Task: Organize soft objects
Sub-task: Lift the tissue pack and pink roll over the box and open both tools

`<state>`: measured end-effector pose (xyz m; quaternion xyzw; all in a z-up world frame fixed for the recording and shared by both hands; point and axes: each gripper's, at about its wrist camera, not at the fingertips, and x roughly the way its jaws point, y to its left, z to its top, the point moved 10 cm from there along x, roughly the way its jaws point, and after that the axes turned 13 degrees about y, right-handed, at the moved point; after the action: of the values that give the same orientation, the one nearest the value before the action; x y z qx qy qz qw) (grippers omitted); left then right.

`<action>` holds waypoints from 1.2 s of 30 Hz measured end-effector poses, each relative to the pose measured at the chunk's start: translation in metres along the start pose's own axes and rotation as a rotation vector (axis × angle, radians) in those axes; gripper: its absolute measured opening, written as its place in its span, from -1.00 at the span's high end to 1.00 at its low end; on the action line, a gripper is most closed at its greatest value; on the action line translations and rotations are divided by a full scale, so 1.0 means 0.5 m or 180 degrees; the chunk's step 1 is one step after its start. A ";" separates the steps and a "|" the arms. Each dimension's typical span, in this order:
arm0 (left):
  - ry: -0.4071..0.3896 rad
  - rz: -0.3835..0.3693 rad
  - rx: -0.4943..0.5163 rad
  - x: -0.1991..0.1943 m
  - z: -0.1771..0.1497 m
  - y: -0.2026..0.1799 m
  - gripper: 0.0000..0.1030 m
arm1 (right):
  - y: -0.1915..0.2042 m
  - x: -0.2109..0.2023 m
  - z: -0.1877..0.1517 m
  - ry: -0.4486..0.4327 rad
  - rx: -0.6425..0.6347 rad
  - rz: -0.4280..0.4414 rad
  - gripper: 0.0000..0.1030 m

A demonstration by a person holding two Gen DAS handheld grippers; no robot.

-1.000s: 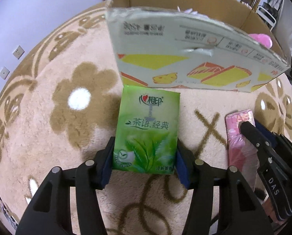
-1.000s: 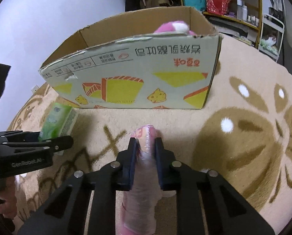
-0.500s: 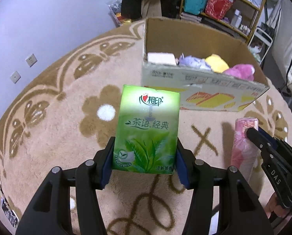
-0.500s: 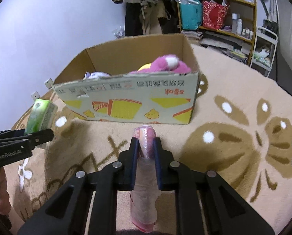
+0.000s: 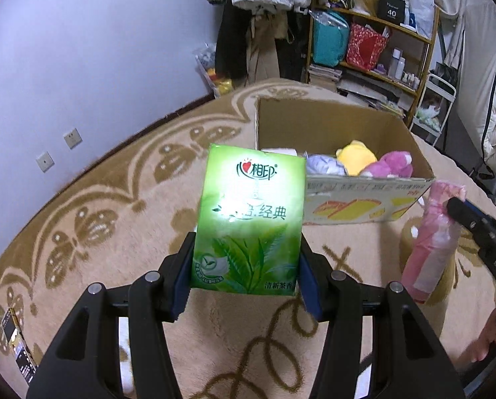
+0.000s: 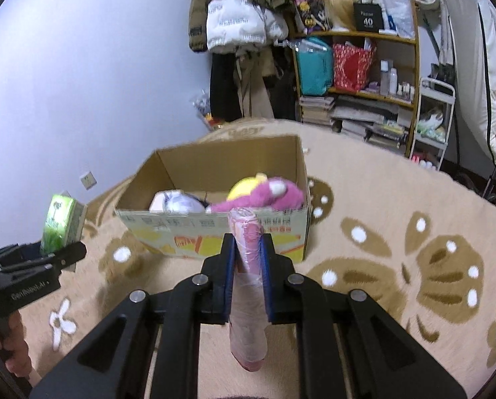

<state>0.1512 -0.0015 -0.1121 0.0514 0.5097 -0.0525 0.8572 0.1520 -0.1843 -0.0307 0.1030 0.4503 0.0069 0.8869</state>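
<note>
The green tissue pack [image 5: 251, 219] stood upright between the blue pads of the left gripper [image 5: 246, 276], clamped by its lower side edges, printed face toward the camera and most of its height rising past the fingertips. It was held in the air above the carpet [image 5: 114, 232], short of the near-left corner of the cardboard box [image 5: 357, 206]. The pink plastic-wrapped pack [image 6: 248, 279] was pinched narrow-side-on between the pads of the right gripper [image 6: 248, 276], its top end poking out beyond the fingertips and its bottom end hanging below them; it too was off the carpet, in front of the box's near wall. Seen from the left wrist, the pink pack [image 5: 430, 242] sat to the right, near the box's near-right corner, well apart from the green one. Inside the open box lay a pink plush toy [image 6: 264, 196] against the near wall toward the right, a yellow plush [image 6: 244, 186] just behind it, a pale lilac soft item [image 6: 176, 202] to the left, and a white item [image 5: 279, 150] at the left end. The box stood on the beige carpet with brown flower patterns; a wooden shelf [image 6: 357, 66] and hanging coats [image 6: 238, 30] lined the far wall.
</note>
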 end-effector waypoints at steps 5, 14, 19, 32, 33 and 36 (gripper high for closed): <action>-0.0050 0.0004 -0.0015 -0.012 0.009 0.004 -0.04 | 0.008 -0.037 0.043 -0.0153 -0.0084 -0.0014 0.70; -0.0167 0.0083 0.0031 -0.026 0.052 0.003 -0.04 | 0.025 -0.072 0.113 -0.0348 -0.0195 -0.0038 0.70; -0.0263 0.0121 0.0065 -0.046 0.091 -0.002 -0.04 | 0.036 -0.077 0.153 -0.0432 -0.0276 -0.0038 0.70; -0.0487 0.0175 0.0136 -0.037 0.224 -0.005 -0.04 | 0.069 -0.023 0.244 -0.0500 -0.0432 0.0033 0.70; -0.0500 0.0166 0.0147 -0.033 0.232 -0.008 -0.04 | 0.067 -0.014 0.251 -0.0497 -0.0417 0.0044 0.70; -0.0537 0.0143 0.0179 -0.015 0.254 -0.021 -0.04 | 0.058 0.006 0.265 -0.0483 -0.0366 0.0083 0.70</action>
<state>0.2567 -0.0297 -0.0456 0.0822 0.4327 -0.0517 0.8963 0.2621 -0.1788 0.0486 0.0579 0.3793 0.0365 0.9227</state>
